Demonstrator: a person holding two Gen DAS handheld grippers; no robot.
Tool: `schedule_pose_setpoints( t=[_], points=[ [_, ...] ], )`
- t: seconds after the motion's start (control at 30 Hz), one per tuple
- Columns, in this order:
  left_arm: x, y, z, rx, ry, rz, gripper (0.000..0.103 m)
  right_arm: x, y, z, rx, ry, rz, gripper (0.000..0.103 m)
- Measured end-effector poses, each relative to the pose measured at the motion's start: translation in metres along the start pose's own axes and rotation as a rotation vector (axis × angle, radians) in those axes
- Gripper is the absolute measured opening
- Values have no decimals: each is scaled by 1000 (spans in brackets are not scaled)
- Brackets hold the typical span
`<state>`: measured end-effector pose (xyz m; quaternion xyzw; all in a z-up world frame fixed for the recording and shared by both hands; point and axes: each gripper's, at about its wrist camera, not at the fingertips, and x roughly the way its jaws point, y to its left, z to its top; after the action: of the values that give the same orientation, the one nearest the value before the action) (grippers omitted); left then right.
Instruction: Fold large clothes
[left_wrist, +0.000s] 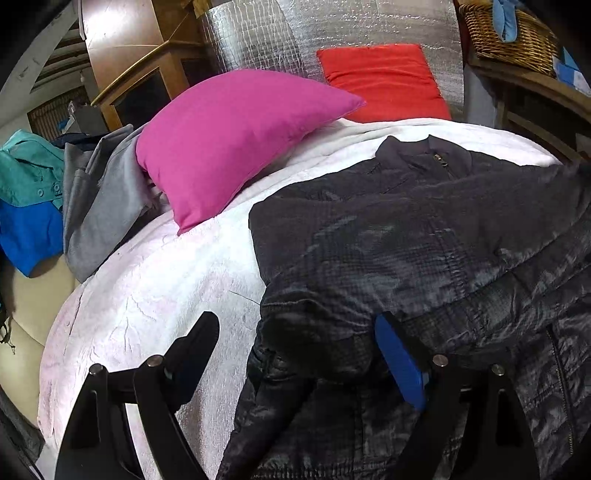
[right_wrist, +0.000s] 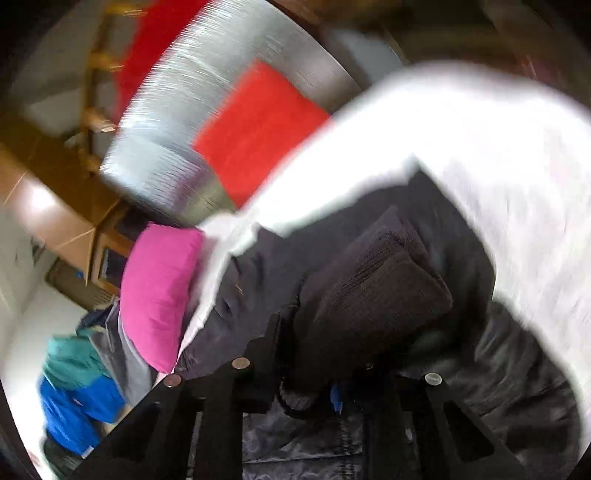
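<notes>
A bed covered with a white blanket (left_wrist: 155, 295) serves as the work surface, and on it a dark quilted jacket (left_wrist: 424, 236) is spread, collar toward the far pillows. The jacket is judged light, soft and slippery; hems, cuffs and the collar offer the firmest hold. The left gripper (left_wrist: 299, 354) is held wide apart over the near hem, clamping nothing. The right gripper (right_wrist: 306, 354) is clamped on the ribbed knit cuff (right_wrist: 369, 295). Beyond lie a pink pillow (left_wrist: 229, 140) and a red pillow (left_wrist: 384, 81).

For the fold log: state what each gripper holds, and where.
Right gripper: shut on the jacket's knit cuff. Left gripper: open, holding nothing.
</notes>
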<state>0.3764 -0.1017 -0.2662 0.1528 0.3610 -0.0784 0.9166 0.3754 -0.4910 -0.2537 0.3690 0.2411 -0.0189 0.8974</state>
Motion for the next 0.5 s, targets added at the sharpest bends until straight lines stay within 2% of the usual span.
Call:
schedule_pose_setpoints(
  t=[0.07,0.13,0.2,0.23,0.27,0.3,0.37,0.5],
  points=[
    [-1,-2,0,12,-3,8,87,-5,12,1,-84,-22,-22,23],
    [0,-3,-1,16,1,12,87,4,9,-3,-91,30,-79,23],
    [1,-2,-1,10,7,8,87,29,-15,-7,-2,171,-138,25],
    [2,-1,-1,9,8,7,87,37,-24,-8,41,216,-150,26],
    [2,-1,-1,8,8,7,87,44,-41,-10,139,278,-135,26],
    [1,-1,-1,8,8,8,87,45,-52,-10,213,293,-96,28],
    [1,-2,0,10,9,12,87,40,-61,-5,279,299,-47,31],
    [3,-2,2,-2,28,12,87,25,-67,3,283,265,-38,52]
  ],
)
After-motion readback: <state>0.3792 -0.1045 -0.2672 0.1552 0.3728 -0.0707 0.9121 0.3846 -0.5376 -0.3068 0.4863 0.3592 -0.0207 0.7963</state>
